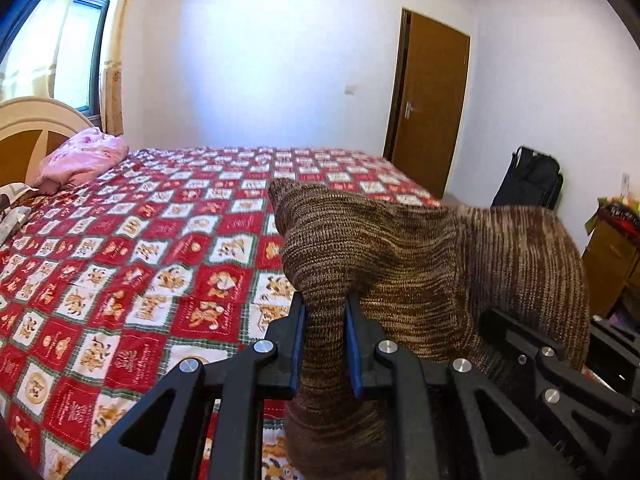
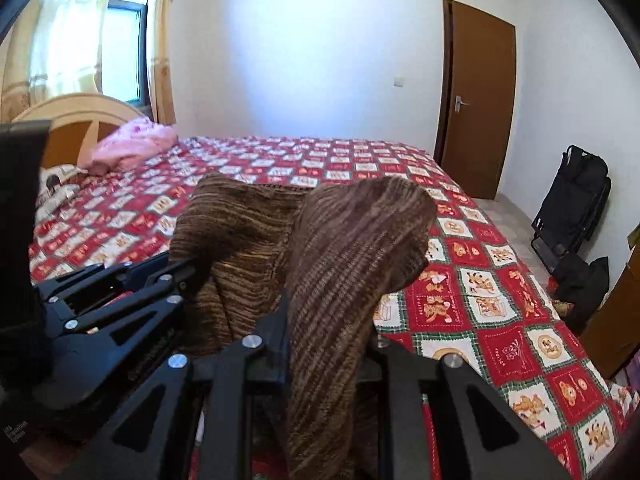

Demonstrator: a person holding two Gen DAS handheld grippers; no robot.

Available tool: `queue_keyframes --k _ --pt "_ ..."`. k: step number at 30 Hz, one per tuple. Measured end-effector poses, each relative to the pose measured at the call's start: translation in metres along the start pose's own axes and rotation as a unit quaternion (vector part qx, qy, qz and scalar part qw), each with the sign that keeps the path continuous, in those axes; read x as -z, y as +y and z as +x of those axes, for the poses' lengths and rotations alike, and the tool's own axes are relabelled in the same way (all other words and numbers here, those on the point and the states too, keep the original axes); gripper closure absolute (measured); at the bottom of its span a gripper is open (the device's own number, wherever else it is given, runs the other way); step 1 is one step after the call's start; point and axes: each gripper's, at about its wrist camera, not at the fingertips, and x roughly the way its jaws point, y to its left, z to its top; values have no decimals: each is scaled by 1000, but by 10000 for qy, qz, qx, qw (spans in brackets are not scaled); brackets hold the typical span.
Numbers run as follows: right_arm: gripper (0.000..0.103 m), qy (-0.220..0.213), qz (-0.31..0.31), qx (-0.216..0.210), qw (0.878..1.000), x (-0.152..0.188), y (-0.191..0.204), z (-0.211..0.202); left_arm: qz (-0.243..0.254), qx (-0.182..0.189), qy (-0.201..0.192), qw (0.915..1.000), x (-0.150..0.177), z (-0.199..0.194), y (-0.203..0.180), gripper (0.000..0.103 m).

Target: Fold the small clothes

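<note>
Garment: brown knitted sweater (image 1: 420, 264), held up in the air over the bed (image 1: 132, 248), not lying on it.
Left gripper (image 1: 325, 320): clamped on a bunched fold of knit; cloth hung down between the fingers and rose above them toward 12 o'clock.
Right gripper (image 2: 328, 328): closed on another gathered part; the right finger was hidden by cloth.
Spacing: the two grippers sat near each other, the left one at 9 o'clock in the right wrist view.
Handling (judged): soft, limp, fairly thick knit; light; grippy, not slippery; stretches and sags under its own weight.
Hold (judged): take edges or shoulder seams, not mid-panel bunches, so it spreads flat.
Background: pink bedding (image 1: 82, 156) at 10 o'clock; door (image 1: 432, 104) at 1 o'clock.
</note>
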Motion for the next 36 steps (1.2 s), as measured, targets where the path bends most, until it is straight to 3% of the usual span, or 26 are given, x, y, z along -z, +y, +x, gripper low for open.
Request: queue_keyframes --k 8,19,23,27,31,33,36 --pt "81 -51 482 -457 9978 -4 -2 -40 103 62 -209 9997 -5 -38 2 85" --pt "81 132 676 -362 9970 29 -6 -69 331 279 91 9990 30 -54 -19 85" --pt "81 269 773 -299 9962 44 -13 -76 535 349 -4 9980 37 -65 -34 98" --pt "81 405 798 -312 9955 57 -19 -80 821 352 -26 9960 42 -65 -52 98" --pt "81 472 804 101 9956 69 -28 -71 350 591 355 9970 49 -46 -27 97" --pt "81 562 1042 106 9929 77 -42 -67 187 668 471 9965 53 -35 -12 97" --pt "81 639 1253 164 9899 86 -61 -63 0 826 1198 9894 61 -1 3 97"
